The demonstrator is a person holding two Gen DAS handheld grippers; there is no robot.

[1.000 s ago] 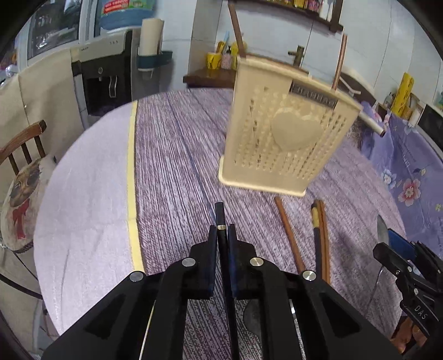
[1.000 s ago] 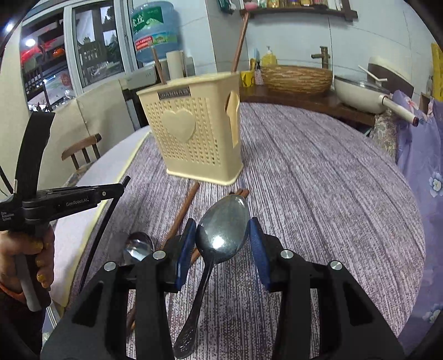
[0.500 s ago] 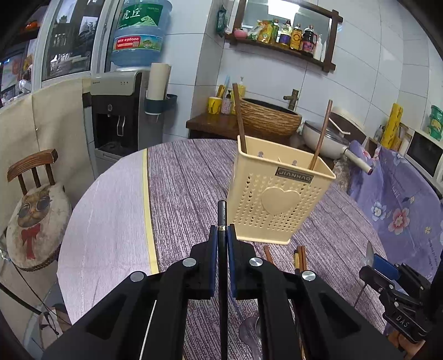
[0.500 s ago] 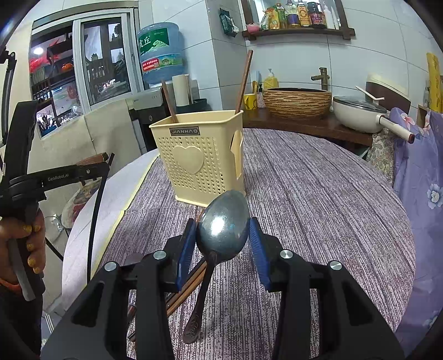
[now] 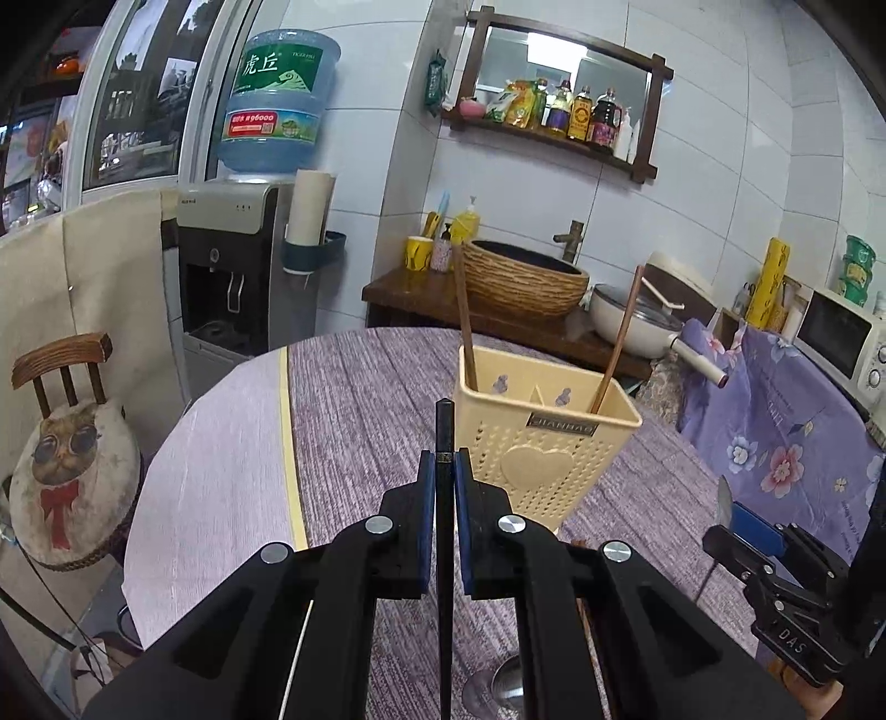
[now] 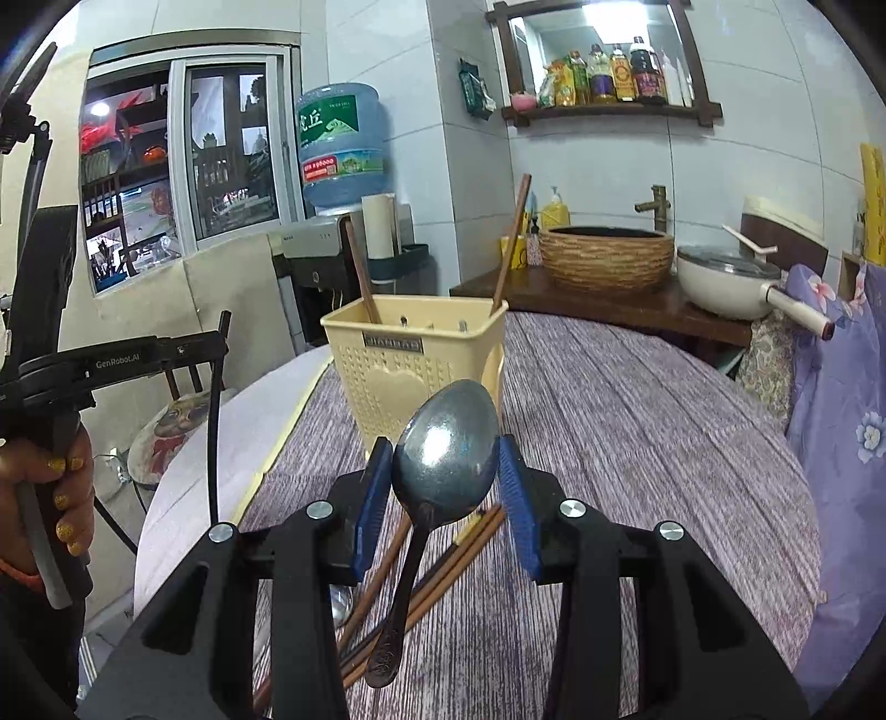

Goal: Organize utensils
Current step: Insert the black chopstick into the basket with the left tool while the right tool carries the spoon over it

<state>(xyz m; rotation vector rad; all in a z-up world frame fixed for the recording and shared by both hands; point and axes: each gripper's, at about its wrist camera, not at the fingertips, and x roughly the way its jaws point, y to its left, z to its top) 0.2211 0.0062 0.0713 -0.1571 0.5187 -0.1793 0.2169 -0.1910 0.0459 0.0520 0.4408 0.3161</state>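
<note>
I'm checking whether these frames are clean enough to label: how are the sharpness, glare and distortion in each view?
Left wrist view: sharp, strong fisheye bending of the wall tiles, dark corners, glare on the mirror above the shelf; the black chopstick reads crisply. Right wrist view: equally sharp and bent, with soft reflections on the spoon bowl and a bright mirror; the holder label stays illegible.

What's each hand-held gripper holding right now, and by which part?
The left hand-held gripper pinches a black chopstick just below its top end. The right hand-held gripper clamps a metal spoon by the bowl's edges, handle hanging down.
</note>
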